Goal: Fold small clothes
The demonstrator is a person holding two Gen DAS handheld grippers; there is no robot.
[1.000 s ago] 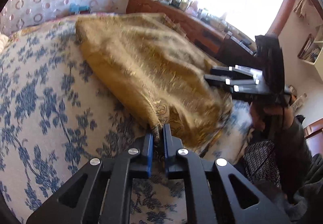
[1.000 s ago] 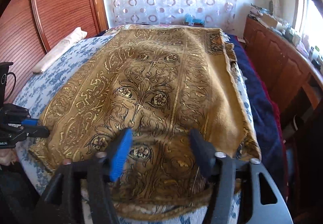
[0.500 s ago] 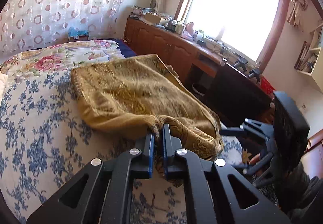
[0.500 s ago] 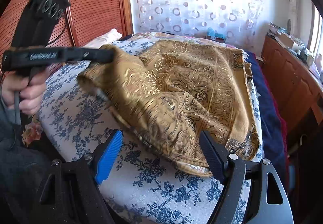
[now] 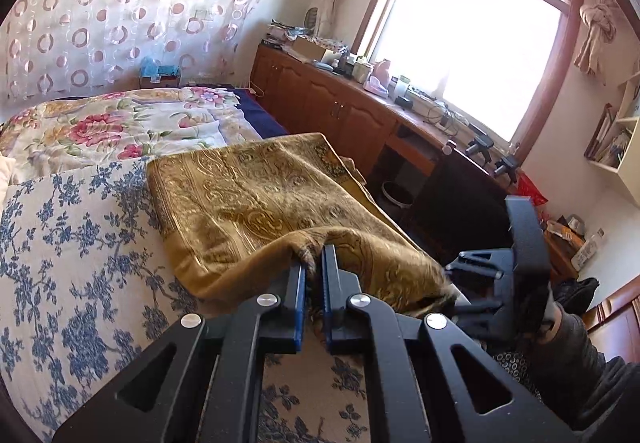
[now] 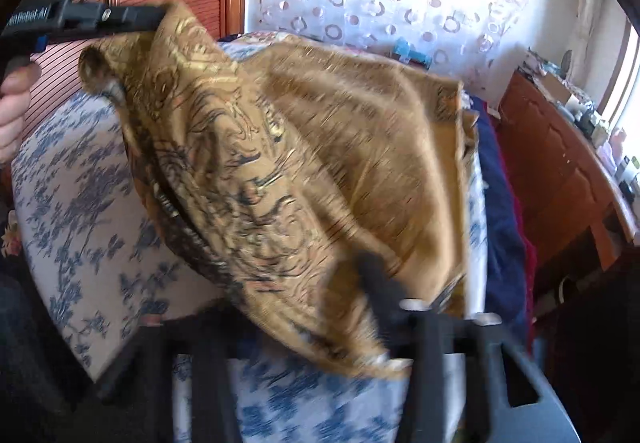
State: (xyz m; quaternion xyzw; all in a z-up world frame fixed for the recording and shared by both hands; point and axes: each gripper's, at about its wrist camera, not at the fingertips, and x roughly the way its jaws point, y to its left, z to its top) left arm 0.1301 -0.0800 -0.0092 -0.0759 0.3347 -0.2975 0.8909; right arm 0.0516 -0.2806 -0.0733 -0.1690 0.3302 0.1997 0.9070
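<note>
A: Grip first. Left gripper (image 5: 314,263) clamped narrow on a bunched corner of the gold scroll-patterned brocade cloth (image 5: 256,203), blue pads almost meeting through the fabric.

B: And the right gripper (image 5: 454,285)? Gaping a moment ago, now snapping closed with the near hem between the jaws. Looks pinched, though badly blurred at the pads.

A: Big change, then: only one corner held a second back, now seemingly two. Near edge peeled up off the blue-flowered white bedspread (image 5: 80,243), far half still lying flat on it.

B: Means a fold about to happen, by this reckoning. Both near corners ready to travel over to the far edge.

A: Worth comparing the cameras. From the left wrist: sharp picture, far end of the cloth flat and square, right gripper seen side-on at the hem.

B: From the right wrist: all smear, own pads buried under fabric. Still, a good look at the left gripper raised high with its corner, a hand (image 6: 12,111) on the handle, cloth slung between like a hammock.
</note>
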